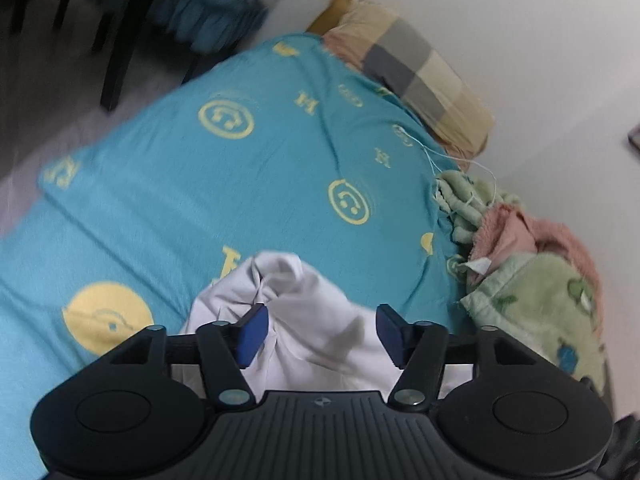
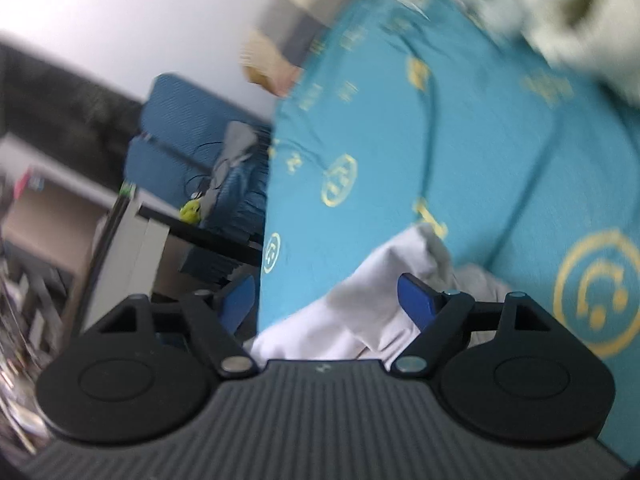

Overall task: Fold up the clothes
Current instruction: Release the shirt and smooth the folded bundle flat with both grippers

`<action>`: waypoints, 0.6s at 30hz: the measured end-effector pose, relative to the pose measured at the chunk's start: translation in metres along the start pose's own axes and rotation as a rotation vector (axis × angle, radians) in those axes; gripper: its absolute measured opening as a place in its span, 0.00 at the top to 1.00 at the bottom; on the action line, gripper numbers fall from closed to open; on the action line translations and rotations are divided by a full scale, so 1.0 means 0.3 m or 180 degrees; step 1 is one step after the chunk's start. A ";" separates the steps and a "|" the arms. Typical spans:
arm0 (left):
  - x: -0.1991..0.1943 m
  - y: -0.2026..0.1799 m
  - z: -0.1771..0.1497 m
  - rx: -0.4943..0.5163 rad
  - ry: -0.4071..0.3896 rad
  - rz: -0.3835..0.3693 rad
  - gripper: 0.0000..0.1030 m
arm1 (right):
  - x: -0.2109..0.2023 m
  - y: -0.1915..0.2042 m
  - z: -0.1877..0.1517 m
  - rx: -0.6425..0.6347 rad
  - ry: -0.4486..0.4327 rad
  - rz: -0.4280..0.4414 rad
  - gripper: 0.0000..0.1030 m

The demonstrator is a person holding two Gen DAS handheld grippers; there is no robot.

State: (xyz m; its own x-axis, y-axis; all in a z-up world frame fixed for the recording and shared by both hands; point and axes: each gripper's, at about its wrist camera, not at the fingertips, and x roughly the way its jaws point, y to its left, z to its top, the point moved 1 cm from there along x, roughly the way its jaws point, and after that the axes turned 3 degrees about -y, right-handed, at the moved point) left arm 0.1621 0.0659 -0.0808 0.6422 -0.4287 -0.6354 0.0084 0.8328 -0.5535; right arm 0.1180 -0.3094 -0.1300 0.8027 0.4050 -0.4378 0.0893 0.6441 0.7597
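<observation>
The teal bedsheet [image 1: 248,168] bears yellow letter-like marks and smiley emblems, none clearly readable

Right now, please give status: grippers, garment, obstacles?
Left hand-held gripper open, right hand-held gripper open. White garment crumpled on teal bedsheet, ungripped. Nothing blocking.

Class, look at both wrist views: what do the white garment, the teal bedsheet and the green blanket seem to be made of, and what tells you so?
White garment: probably thin woven cotton, matte; it bunches into soft, sharp creases.
Teal bedsheet: likely printed cotton or a blend, matte; it lies smooth with yellow printed motifs and shallow wrinkles.
Green blanket: apparently plush fleece; its surface looks fuzzy and thick.
</observation>
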 end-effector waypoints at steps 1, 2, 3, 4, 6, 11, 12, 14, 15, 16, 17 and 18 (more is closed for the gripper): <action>0.003 -0.018 0.000 0.0139 -0.0026 0.0020 0.36 | 0.006 0.018 0.001 -0.0197 -0.0013 -0.0035 0.21; 0.016 -0.025 0.000 0.0259 -0.0026 0.0023 0.36 | 0.020 0.035 0.001 -0.0420 -0.0005 -0.0107 0.21; 0.031 -0.032 -0.001 0.0367 -0.0018 0.0041 0.36 | 0.039 0.047 0.001 -0.0654 0.0015 -0.0209 0.21; 0.053 -0.038 -0.005 0.0440 0.0010 0.0104 0.36 | 0.063 0.054 0.000 -0.0850 0.0037 -0.0312 0.21; 0.106 -0.040 -0.013 0.0569 0.0083 0.0219 0.36 | 0.117 0.047 -0.003 -0.1053 0.0128 -0.0415 0.22; 0.215 -0.033 -0.034 0.0779 0.0240 0.0470 0.37 | 0.203 0.019 -0.010 -0.1264 0.0253 -0.0657 0.23; 0.222 -0.034 -0.039 0.0820 0.0241 0.0484 0.37 | 0.214 0.016 -0.015 -0.1323 0.0269 -0.0706 0.23; 0.223 -0.043 -0.046 0.0910 0.0222 0.0512 0.37 | 0.230 0.012 -0.025 -0.1420 0.0298 -0.0785 0.24; 0.218 -0.049 -0.050 0.0955 0.0203 0.0524 0.37 | 0.227 0.014 -0.027 -0.1433 0.0299 -0.0791 0.24; 0.208 -0.055 -0.055 0.0997 0.0177 0.0530 0.37 | 0.221 0.018 -0.027 -0.1442 0.0285 -0.0795 0.24; 0.197 -0.062 -0.060 0.1042 0.0151 0.0539 0.37 | 0.213 0.024 -0.028 -0.1442 0.0269 -0.0798 0.24; 0.182 -0.070 -0.066 0.1093 0.0123 0.0558 0.37 | 0.202 0.032 -0.029 -0.1429 0.0248 -0.0799 0.24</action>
State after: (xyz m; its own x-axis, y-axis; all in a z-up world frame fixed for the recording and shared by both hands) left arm 0.1818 0.0179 -0.1146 0.6274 -0.2770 -0.7278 0.1614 0.9606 -0.2265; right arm 0.1623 -0.2730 -0.1534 0.7412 0.2386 -0.6275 -0.0020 0.9355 0.3533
